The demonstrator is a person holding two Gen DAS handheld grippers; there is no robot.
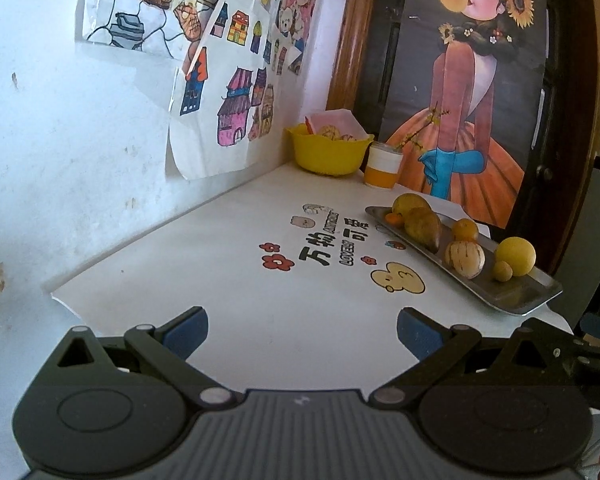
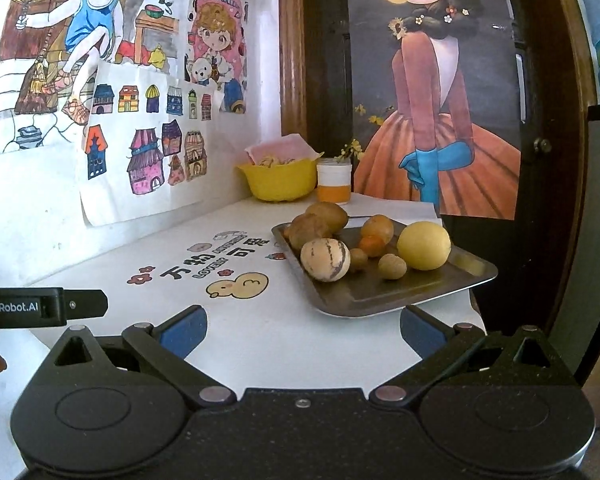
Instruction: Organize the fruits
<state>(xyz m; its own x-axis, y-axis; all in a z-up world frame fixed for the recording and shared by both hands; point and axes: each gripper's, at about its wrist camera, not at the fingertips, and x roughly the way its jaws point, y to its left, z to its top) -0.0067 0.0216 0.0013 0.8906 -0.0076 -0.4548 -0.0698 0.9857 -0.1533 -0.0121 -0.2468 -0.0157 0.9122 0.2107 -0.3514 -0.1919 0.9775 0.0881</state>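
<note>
The fruits lie together on a metal tray (image 2: 384,292) at the right side of a white table (image 2: 260,344): a large round yellow fruit (image 2: 424,245) toward the tray's right, a pale striped melon-like fruit (image 2: 325,259) at its near left, two brown oval fruits (image 2: 318,224) at the far left, an orange-yellow fruit (image 2: 377,230) with a small orange one (image 2: 371,245) just in front of it, and two small walnut-like pieces (image 2: 393,266) near the middle. In the right wrist view the tray sits directly ahead of the right gripper (image 2: 303,328), its near edge just beyond the right blue fingertip (image 2: 420,330); the fingers are spread wide with only bare tabletop between them and touch no fruit. The left gripper (image 1: 302,330) is likewise spread wide over the table and holds nothing; from its camera the tray (image 1: 512,300) lies ahead and to the right, apart from the fingers. Printed cartoon stickers and lettering (image 2: 216,260) mark the tabletop left of the tray. Behind it, in the corner, stand a yellow bowl (image 2: 279,180) and a white and orange cup (image 2: 334,184). Coloured drawings (image 2: 140,148) hang on the wall, and a poster of a girl in an orange dress (image 2: 432,112) covers a wooden-framed door.
</note>
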